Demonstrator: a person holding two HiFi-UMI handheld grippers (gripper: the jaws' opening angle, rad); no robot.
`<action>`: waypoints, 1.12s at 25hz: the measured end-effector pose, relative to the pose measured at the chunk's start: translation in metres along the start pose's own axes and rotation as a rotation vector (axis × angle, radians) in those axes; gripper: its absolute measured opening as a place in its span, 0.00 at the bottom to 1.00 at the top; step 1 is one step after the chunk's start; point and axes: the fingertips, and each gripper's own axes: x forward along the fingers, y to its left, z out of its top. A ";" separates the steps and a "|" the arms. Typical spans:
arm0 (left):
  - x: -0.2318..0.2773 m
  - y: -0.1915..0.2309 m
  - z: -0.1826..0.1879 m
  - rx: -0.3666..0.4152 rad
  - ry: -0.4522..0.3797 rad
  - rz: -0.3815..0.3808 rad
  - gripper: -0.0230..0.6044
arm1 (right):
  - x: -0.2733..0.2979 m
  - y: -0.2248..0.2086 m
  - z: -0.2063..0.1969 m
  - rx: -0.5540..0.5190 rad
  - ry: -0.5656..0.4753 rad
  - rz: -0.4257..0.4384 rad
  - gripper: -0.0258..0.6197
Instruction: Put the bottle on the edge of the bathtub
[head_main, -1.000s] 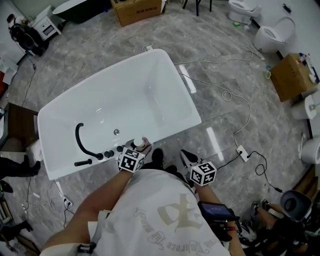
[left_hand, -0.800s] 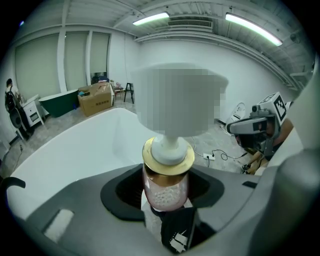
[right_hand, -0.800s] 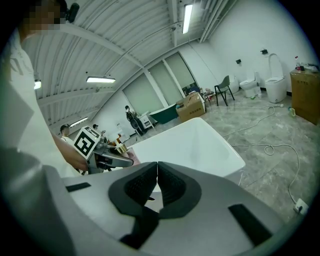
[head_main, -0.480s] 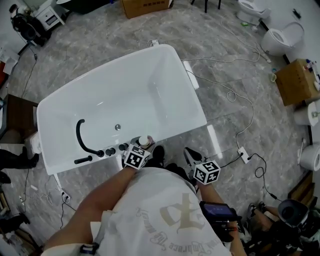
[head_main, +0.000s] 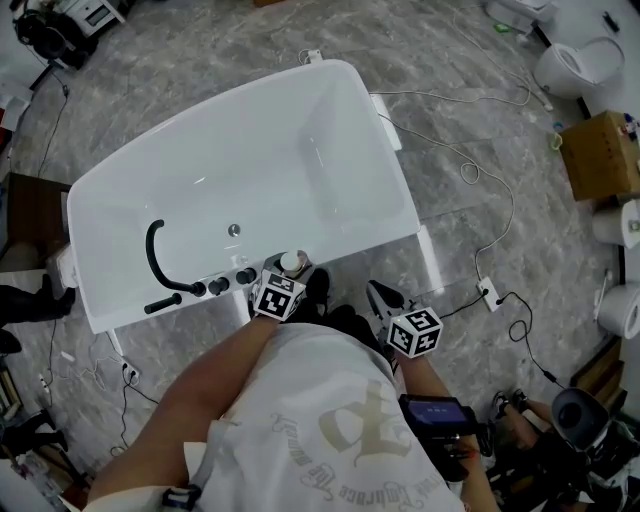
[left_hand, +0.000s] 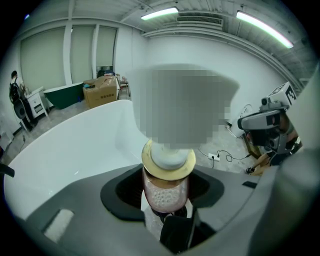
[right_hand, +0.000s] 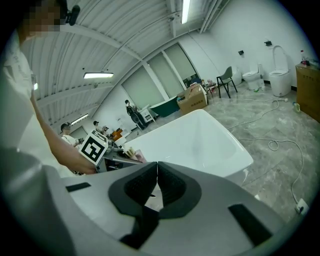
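Your left gripper (head_main: 284, 282) clamps the bottle (head_main: 291, 262) at the tub rim (head_main: 350, 250); your right gripper (right_hand: 157, 176) is closed, empty. Next, likely: seat it upright, then release.

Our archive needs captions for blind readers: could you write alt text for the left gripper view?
A bottle with a gold cap stands clamped in the left gripper, close to the camera. Behind it curves the white bathtub, with a cardboard box far off.
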 end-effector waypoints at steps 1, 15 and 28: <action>0.003 0.001 0.000 0.002 -0.002 0.004 0.38 | 0.001 0.000 0.000 -0.002 0.002 0.001 0.05; 0.032 0.018 -0.003 0.027 0.037 0.027 0.39 | 0.010 -0.005 0.003 -0.001 0.034 -0.008 0.05; 0.044 0.025 -0.004 0.022 0.045 0.067 0.39 | 0.011 -0.011 0.001 0.004 0.056 -0.007 0.05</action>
